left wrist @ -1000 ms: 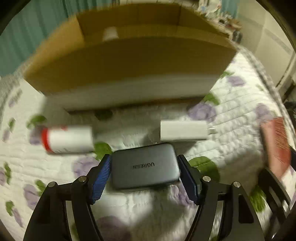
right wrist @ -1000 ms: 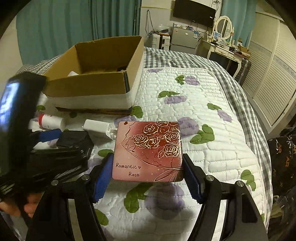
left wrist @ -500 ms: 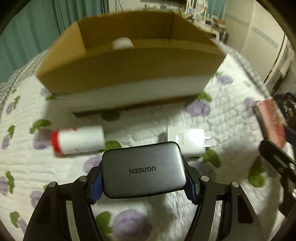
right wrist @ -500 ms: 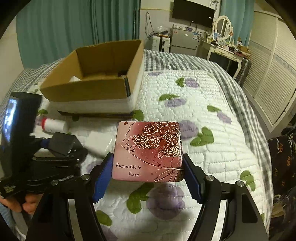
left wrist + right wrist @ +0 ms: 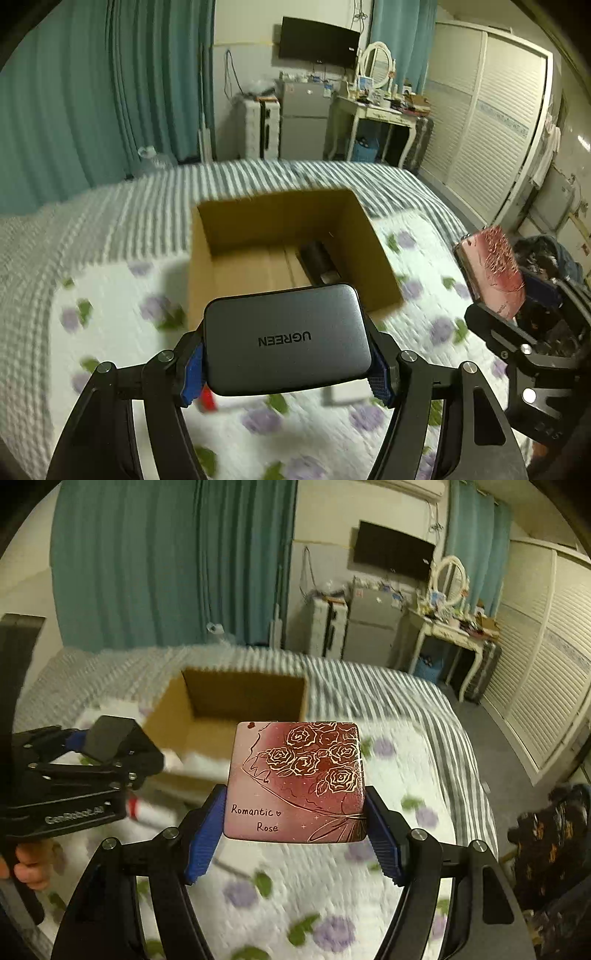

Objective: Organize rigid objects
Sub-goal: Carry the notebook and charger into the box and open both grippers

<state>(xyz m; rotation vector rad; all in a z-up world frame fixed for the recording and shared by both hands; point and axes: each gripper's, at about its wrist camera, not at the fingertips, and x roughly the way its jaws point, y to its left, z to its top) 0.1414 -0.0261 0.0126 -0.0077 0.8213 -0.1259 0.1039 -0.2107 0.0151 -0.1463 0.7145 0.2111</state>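
While both of my claws are lifted above the bed, my left gripper (image 5: 286, 363) is pinching the grey UGREEN charger (image 5: 286, 341) between its blue pads (image 5: 192, 369), the logo reading upside down to me. My right gripper (image 5: 295, 830) is pinching the pink rose box (image 5: 297, 782), a square lid with gold roses and the words "Romantic Rose", gripped on its two side edges.

From the left wrist, just past the charger at 12 o'clock, the cardboard box (image 5: 284, 254) sits open on the floral quilt (image 5: 110, 325). On its floor, toward 1 o'clock, lies a dark object (image 5: 319, 260) that I cannot identify. Peeking out beneath the charger I see a red-capped white tube (image 5: 208, 400) at 7 o'clock and a white adapter (image 5: 345, 395) at 5 o'clock, both on the quilt and blurred. At 3 o'clock the right gripper shows from the side, the rose box in it.

From the right wrist, the left gripper is at 9 o'clock, level with the carton's near wall, the charger seen edge-on in its fingers and my left hand (image 5: 26, 864) low at 8 o'clock.

Farther off, a striped blanket (image 5: 258, 181) covers the far part of the bed. Beyond it, teal curtains (image 5: 110, 92) hang at 10 o'clock, a small fridge (image 5: 304, 125) and wall television (image 5: 319, 42) stand at 12, a dressing table (image 5: 376, 110) with an oval mirror at 1, and louvred wardrobe doors (image 5: 491, 122) at 2 o'clock.
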